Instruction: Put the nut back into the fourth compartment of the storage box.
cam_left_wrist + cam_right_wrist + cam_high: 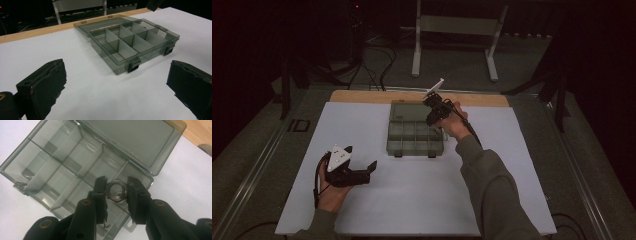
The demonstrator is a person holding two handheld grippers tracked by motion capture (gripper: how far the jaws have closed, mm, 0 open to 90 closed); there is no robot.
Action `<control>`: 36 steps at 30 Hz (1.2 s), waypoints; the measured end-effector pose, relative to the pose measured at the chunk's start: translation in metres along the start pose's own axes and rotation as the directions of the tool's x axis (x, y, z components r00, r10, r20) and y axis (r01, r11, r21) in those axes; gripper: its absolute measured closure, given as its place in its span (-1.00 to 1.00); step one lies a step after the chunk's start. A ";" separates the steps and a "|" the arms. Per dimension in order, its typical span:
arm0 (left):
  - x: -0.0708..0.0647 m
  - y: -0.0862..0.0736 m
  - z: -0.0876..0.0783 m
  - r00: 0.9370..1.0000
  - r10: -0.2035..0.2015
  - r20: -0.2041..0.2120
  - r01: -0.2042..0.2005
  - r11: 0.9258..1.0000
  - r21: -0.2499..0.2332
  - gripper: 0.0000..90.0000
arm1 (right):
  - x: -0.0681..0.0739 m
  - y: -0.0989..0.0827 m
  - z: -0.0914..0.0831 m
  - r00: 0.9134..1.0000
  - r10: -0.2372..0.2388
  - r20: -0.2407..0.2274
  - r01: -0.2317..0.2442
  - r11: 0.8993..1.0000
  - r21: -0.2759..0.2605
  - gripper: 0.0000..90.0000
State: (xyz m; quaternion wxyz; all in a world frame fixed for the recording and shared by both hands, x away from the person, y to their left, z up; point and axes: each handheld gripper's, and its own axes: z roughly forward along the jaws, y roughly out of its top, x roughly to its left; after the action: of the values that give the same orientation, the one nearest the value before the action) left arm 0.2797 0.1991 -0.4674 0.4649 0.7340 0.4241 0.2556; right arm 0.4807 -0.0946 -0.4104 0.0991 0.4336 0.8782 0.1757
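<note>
A smoky clear compartment box [414, 145] lies open on the white sheet, its lid [412, 109] folded flat on the far side. My right gripper [432, 119] hangs over the box's right part, shut on a metal hex nut [116, 195]. In the right gripper view the nut sits between the two black jaws of the right gripper [117, 190], above a compartment near the box's [60, 145] right end. My left gripper [361, 162] rests low on the sheet, left of and nearer than the box. It stands open, nothing between its wide jaws [117, 73], and the box [135, 42] lies ahead of it.
The white sheet [422, 195] covers a wooden tabletop [362, 96], whose edge shows at the far side. A white frame stand [452, 35] and cables are on the floor beyond. The box's two black latches [133, 67] face the near side.
</note>
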 end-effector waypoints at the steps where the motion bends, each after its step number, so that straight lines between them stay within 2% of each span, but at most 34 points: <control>1: 0.000 0.000 0.000 1.000 0.000 0.000 0.000 1.000 0.001 -0.95 | 0.000 0.000 0.000 1.000 0.006 0.001 -0.006 1.000 0.004 0.56; 9: -0.001 0.000 0.001 1.000 0.003 0.001 -0.003 1.000 0.002 -0.95 | -0.005 -0.001 0.006 1.000 0.018 -0.003 -0.018 0.999 0.027 0.56; 17: 0.000 0.000 0.000 1.000 -0.003 -0.001 0.003 1.000 -0.002 -0.95 | -0.011 -0.005 0.016 0.998 0.056 0.002 -0.056 0.998 0.034 0.56; 22: 0.000 0.001 -0.001 1.000 0.000 0.000 0.000 1.000 -0.002 -0.95 | -0.010 -0.005 0.020 0.998 0.068 0.002 -0.068 0.997 0.020 0.53; 23: 0.000 0.000 -0.001 1.000 -0.002 -0.001 0.002 1.000 -0.003 -0.95 | -0.010 -0.005 0.019 0.998 0.066 -0.002 -0.066 0.998 0.009 0.36; 24: 0.000 0.000 -0.001 1.000 -0.001 -0.002 0.001 1.000 -0.003 -0.95 | -0.009 -0.004 0.019 0.998 0.068 -0.004 -0.068 0.998 -0.001 0.27; 27: 0.001 0.000 -0.002 1.000 -0.010 0.001 0.010 1.000 -0.008 -0.95 | -0.009 -0.003 0.014 0.997 0.066 -0.027 -0.068 0.997 -0.042 0.12; 30: 0.002 0.000 -0.001 1.000 -0.018 0.004 0.018 1.000 -0.009 -0.95 | -0.009 -0.003 0.008 0.999 0.039 -0.018 -0.040 0.996 -0.084 -0.10; 36: 0.001 0.001 -0.001 1.000 -0.018 0.003 0.018 1.000 -0.010 -0.95 | -0.014 -0.006 0.001 0.999 0.053 -0.008 -0.054 0.988 -0.147 -0.47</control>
State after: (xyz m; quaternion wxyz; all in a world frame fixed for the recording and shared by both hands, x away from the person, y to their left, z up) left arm 0.2795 0.2002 -0.4660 0.4715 0.7283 0.4285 0.2524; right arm 0.4852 -0.1088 -0.4128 0.1241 0.4480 0.8512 0.2434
